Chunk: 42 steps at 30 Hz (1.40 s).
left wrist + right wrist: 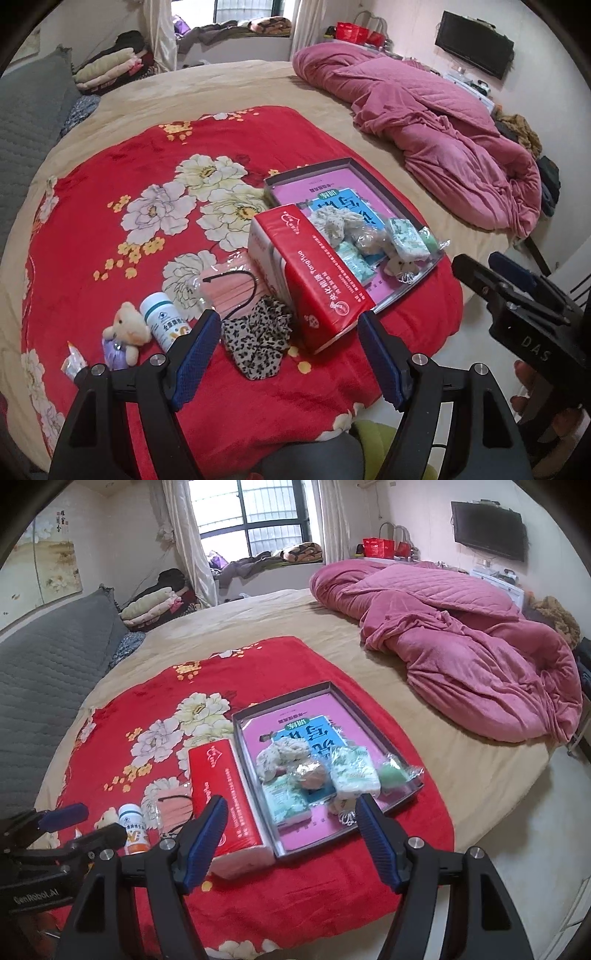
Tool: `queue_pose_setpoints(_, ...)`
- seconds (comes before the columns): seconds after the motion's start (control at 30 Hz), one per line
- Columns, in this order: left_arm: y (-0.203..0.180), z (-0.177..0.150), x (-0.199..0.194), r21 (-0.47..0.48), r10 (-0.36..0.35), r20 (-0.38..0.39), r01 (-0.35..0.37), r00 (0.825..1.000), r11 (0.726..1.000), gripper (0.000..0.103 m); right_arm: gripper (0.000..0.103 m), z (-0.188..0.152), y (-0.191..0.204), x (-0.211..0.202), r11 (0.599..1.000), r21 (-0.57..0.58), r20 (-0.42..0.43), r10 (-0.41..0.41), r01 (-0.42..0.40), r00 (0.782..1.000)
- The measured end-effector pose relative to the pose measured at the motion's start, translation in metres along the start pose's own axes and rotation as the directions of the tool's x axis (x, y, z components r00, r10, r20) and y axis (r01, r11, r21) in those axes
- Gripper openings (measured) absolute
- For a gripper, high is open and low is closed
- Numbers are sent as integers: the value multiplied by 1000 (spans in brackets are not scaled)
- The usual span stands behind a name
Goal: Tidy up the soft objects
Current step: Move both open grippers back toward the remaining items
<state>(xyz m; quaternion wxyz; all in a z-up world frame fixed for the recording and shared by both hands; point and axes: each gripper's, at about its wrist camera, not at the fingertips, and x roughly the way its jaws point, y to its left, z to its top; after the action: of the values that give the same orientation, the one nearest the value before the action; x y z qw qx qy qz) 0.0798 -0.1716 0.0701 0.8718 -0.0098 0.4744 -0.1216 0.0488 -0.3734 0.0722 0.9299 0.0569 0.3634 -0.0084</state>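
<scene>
A shallow grey tray [347,161] with a pink liner lies on the red floral blanket [147,184]. It holds a cream fluffy scrunchie [334,221], green tissue packs [406,236] and a tiny bear [400,266]. Against its left side leans a red tissue pack [306,273]. In front of that lie a leopard scrunchie [255,332], pink masks in plastic [229,284], a white bottle [166,317] and a small teddy [127,328]. My left gripper [290,336] hovers open above the leopard scrunchie. My right gripper [290,812] hangs open over the tray's [369,709] near edge, holding nothing.
A crumpled pink quilt [443,129] fills the far right of the bed. A grey padded headboard [29,129] runs along the left. A small sachet [74,363] lies at the blanket's near left. The bed's edge drops to the floor on the right.
</scene>
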Motion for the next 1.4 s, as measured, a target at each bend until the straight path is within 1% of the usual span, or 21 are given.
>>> queue_pose_setpoints(0.13, 10, -10, -4, -12, 8, 2, -8, 1000, 1000, 78, 71, -7, 9, 1, 1000, -11, -3, 16, -16, 1000)
queue_pose_setpoints(0.2, 18, -15, -6, -20, 15, 3, -15, 1000, 1000, 78, 71, -9, 18, 3, 1000, -27, -13, 13, -14, 1000)
queue_pose_setpoints(0.4, 40, -29, -10, -54, 20, -1, -20, 1000, 998, 78, 71, -12, 48, 3, 996, -79, -18, 47, -48, 999)
queue_pose_setpoints(0.47, 47, -33, -14, -70, 11, 6, -11, 1000, 997, 78, 71, -12, 59, 1, 994, -94, -17, 57, -58, 998)
queue_pose_setpoints(0.6, 65, -43, -25, -102, 17, 23, -14, 1000, 995, 78, 71, -11, 75, -4, 990, -117, -10, 78, -79, 997)
queue_pose_setpoints(0.77, 87, -58, -36, -118, 51, 30, -47, 998, 992, 78, 71, -16, 95, -6, 982, -152, -18, 109, -111, 994)
queue_pose_setpoints(0.93, 116, -76, -44, -175, 76, 24, -71, 997, 982, 78, 71, -26, 115, -1, 972, -181, -53, 146, -153, 988)
queue_pose_setpoints(1.13, 151, -93, -45, -248, 111, -1, -108, 994, 963, 78, 71, -39, 139, 11, 957, -224, -100, 164, -183, 981)
queue_pose_setpoints(1.23, 164, -102, -44, -283, 118, -9, -115, 993, 952, 78, 71, -48, 150, 15, 950, -240, -119, 176, -200, 977)
queue_pose_setpoints(1.4, 178, -114, -40, -309, 123, -32, -127, 992, 942, 78, 71, -59, 165, 23, 940, -261, -151, 183, -217, 972)
